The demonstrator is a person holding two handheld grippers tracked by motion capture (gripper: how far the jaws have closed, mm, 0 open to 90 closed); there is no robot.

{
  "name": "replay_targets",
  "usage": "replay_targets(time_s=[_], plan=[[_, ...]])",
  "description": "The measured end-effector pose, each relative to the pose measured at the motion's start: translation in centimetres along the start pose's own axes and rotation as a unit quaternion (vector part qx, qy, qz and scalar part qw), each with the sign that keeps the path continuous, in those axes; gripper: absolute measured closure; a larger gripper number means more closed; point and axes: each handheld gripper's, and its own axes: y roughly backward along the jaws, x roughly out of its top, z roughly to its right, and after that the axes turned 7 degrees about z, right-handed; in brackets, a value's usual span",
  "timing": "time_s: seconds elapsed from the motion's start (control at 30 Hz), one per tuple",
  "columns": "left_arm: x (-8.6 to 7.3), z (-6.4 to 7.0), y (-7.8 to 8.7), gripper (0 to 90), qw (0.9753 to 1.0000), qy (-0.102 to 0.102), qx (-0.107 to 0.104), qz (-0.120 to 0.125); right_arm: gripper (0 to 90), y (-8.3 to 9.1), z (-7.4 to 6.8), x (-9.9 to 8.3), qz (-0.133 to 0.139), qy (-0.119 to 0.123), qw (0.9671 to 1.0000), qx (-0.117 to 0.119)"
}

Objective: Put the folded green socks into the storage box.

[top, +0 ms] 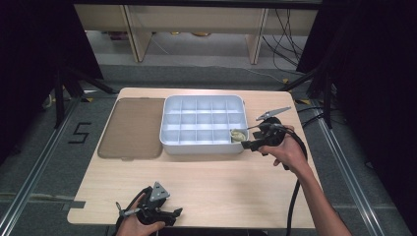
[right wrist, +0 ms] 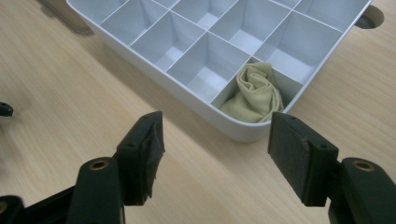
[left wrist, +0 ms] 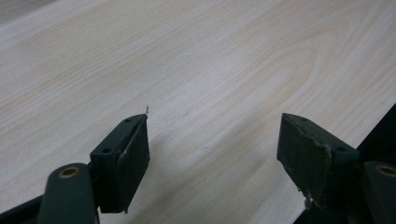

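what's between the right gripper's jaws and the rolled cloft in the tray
The right gripper view shows a bare strip of wooden table, then the white tray's corner wall; the rolled cloth sits just behind that wall.

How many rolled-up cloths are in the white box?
1. The yellowish cloth sits in the corner compartment of the white box nearest the right gripper; the other compartments look empty.

Grey floor point(top: 196, 73) (black curtains point(top: 29, 59) flanking)

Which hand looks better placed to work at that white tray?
Right. Its hand-held gripper hovers open beside the tray corner where the rolled cloth lies, while the left hand-held gripper sits open at the table's near edge, far from it.
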Motion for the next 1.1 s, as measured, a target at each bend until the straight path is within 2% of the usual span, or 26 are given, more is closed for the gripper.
replay_targets(time_s=[0.03,0.13,0.17,0.23,0.27,0.3,0.37,0.4,0.43,0.57,0.6,0.67,0.93,1.0,1.03,1.1], plan=[[0.0,-0.1,0.1,24.5,1.0,-0.006,0.0,-0.001,36.0,0.0,-0.1,-0.1,0.003,-0.007,1.0,0.003],[0.0,0.0,0.1,24.5,1.0,0.0,0.005,0.001,34.8,0.1,-0.3,-0.5,0.0,-0.001,1.0,0.003],[0.0,0.0,0.0,24.5,1.0,0.001,0.006,0.001,34.0,0.0,-0.6,-0.9,0.002,-0.011,0.9999,0.006],[0.1,-0.1,0.1,24.5,1.0,-0.004,0.0,0.0,33.2,0.1,-0.7,-1.2,0.001,-0.005,1.0,0.008],[0.1,-0.1,0.1,24.5,1.0,-0.002,0.0,-0.001,33.0,0.2,-1.2,-1.4,-0.01,-0.031,0.9995,0.006],[0.0,0.0,0.0,24.5,1.0,0.004,0.001,0.001,32.6,0.2,-1.0,-1.4,-0.006,-0.015,0.9998,0.005],[0.0,0.0,0.1,24.5,1.0,0.002,0.001,0.0,32.4,0.2,-1.1,-1.7,-0.003,-0.015,0.9998,0.012],[0.0,0.0,0.0,24.5,1.0,0.002,0.006,0.001,32.1,0.3,-1.0,-1.9,0.0,0.005,1.0,0.008],[0.0,-0.1,0.0,24.5,1.0,0.0,0.006,0.001,31.9,0.3,-1.3,-2.2,0.005,-0.005,0.9999,0.008],[0.0,0.0,0.0,24.5,1.0,0.005,0.006,0.002,31.7,0.4,-1.4,-2.7,0.004,-0.001,0.9999,0.015],[0.0,0.0,0.0,24.5,1.0,0.004,0.005,0.001,31.7,0.5,-1.5,-3.1,0.005,0.005,0.9999,0.01],[0.0,0.0,0.1,24.5,1.0,0.001,0.006,0.001,31.7,0.5,-1.7,-3.6,0.003,-0.006,0.9999,0.015],[0.0,0.0,0.0,24.5,1.0,0.001,0.006,0.0,31.5,0.5,-1.9,-5.3,-0.003,-0.004,0.9998,0.017],[0.0,-0.1,0.1,24.5,1.0,0.0,0.003,-0.002,30.9,0.4,-2.1,-5.6,0.007,-0.004,0.9998,0.017],[0.0,-0.1,0.1,24.5,1.0,-0.001,0.003,-0.002,30.9,0.5,-2.3,-5.9,0.003,-0.002,0.9997,0.024],[0.0,-0.1,0.1,24.5,1.0,0.001,0.004,0.0,30.8,0.6,-2.5,-6.1,0.001,0.001,0.9997,0.024]])
